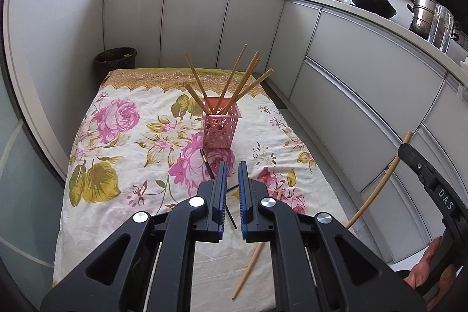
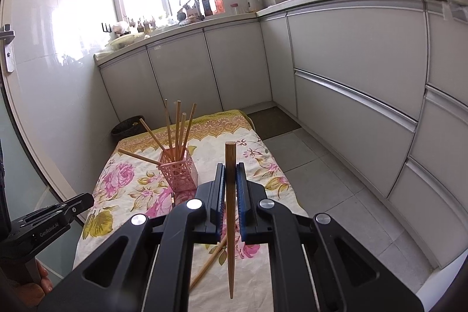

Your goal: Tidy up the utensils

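We see the left gripper (image 1: pixel 232 174) low over the floral cloth (image 1: pixel 122 195), its blue pads close together with nothing between them. Beyond it, toward the cloth's far edge, stands the pink holder (image 1: pixel 220 127) with six chopsticks (image 1: pixel 232 75) fanned upright inside. A thin black stick (image 1: pixel 207 159) lies just before the holder. One loose chopstick (image 1: pixel 248 271) lies near the cloth's near right corner. At the right, the other gripper (image 1: pixel 430 180) carries a chopstick (image 1: pixel 377 186) off the cloth's right edge.
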Tool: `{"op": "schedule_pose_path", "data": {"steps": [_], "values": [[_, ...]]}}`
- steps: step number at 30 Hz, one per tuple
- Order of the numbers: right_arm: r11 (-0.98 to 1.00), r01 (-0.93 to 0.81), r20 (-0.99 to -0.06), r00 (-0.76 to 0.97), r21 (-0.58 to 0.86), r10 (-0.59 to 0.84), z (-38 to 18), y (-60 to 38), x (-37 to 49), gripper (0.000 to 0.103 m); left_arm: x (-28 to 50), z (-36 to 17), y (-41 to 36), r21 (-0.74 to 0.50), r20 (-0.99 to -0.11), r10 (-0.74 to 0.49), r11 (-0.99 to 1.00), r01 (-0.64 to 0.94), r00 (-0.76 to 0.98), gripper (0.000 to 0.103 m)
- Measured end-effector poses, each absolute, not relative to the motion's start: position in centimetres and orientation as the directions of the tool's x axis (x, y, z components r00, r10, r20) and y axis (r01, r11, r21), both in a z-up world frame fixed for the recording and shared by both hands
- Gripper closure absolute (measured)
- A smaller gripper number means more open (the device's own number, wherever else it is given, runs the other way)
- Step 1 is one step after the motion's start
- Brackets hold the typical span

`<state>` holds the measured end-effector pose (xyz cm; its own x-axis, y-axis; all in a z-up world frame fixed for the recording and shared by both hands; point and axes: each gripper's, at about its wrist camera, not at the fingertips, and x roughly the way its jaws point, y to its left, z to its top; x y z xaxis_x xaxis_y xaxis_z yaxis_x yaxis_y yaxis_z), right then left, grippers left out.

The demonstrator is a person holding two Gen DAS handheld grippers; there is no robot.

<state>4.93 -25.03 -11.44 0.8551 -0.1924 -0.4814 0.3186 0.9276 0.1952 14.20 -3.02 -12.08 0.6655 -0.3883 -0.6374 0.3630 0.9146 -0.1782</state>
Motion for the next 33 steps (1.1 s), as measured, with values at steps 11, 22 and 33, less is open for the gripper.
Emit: {"op": "schedule_pose_path", "data": {"steps": [11, 22, 33], "values": [[0.829, 0.373, -0.692, 0.721, 0.417, 0.024, -17.5, -27.4, 8.4, 0.095, 16.5, -17.9, -2.0, -0.21, -0.795, -0.338, 0.932, 0.295, 0.503, 0.096], [0.643, 0.493, -0.742, 0.646, 0.586, 0.18, -23.3, -31.1, 10.3, 0.095, 18.0, -20.3, -2.7, -0.182, -0.838, -0.308, 0.936, 0.302, 0.45, 0.095], [0.595, 0.562, -0.78, 0.596, 0.575, 0.191, -27.0, -33.2, 11.6, 0.095, 20.1, -21.4, -4.2, -0.207, -0.851, -0.329, 0.927, 0.314, 0.409, 0.095]]}}
